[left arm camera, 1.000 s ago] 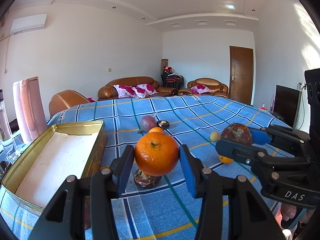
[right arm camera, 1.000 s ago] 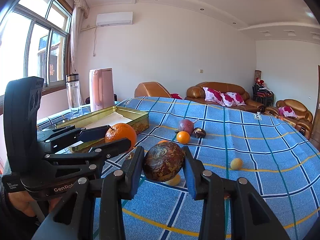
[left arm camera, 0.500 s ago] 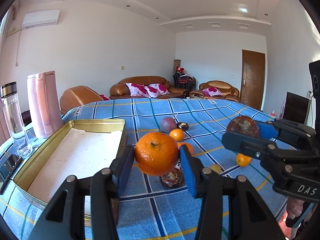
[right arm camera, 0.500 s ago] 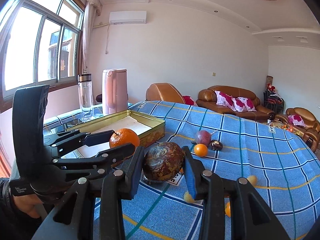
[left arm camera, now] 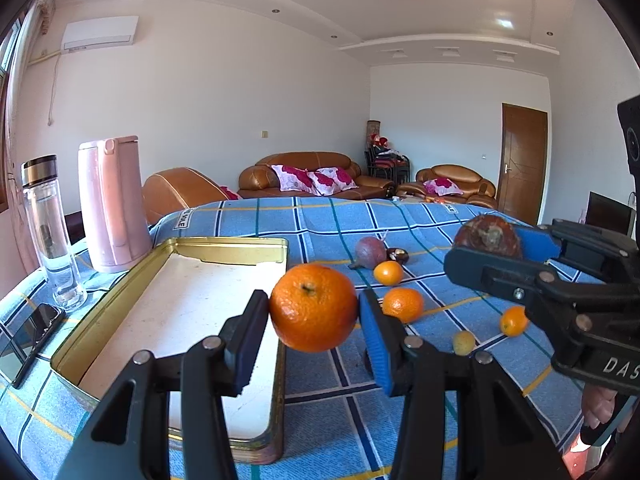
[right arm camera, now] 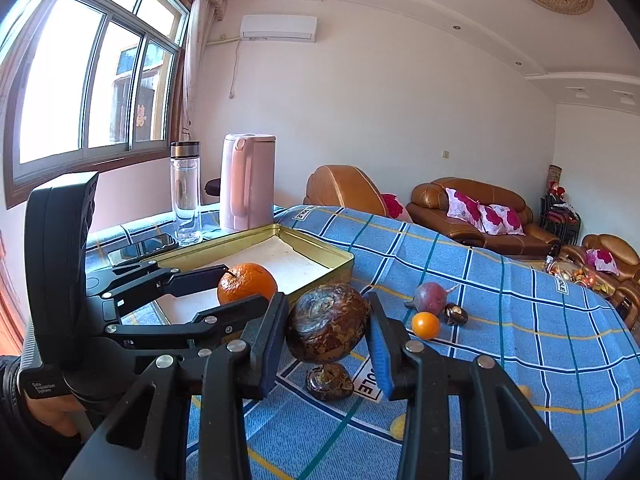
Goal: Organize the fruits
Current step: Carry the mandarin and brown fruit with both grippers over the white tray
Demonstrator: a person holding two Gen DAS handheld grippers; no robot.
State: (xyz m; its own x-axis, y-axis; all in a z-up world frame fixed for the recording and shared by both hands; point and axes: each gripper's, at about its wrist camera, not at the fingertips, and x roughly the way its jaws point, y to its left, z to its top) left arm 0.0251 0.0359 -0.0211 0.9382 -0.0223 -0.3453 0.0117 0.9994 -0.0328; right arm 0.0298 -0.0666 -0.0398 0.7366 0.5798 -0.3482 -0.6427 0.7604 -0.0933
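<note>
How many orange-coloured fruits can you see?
4: a big orange held in the left gripper, and three smaller ones on the tablecloth. Others may be hidden.

1. An orange (left arm camera: 313,307) of bright orange skin is seen.
2. A mottled dark-brown fruit (right arm camera: 328,329) is shown.
3. The tablecloth (left arm camera: 320,220) is patterned in blue checks with white, navy and yellow lines.
4. The tin (left arm camera: 224,245) is gold-rimmed, its floor off-white.
5. The kettle (left arm camera: 112,204) is pale pink.
6. A small fruit (left arm camera: 463,342), possibly yellow, is blurred.
</note>
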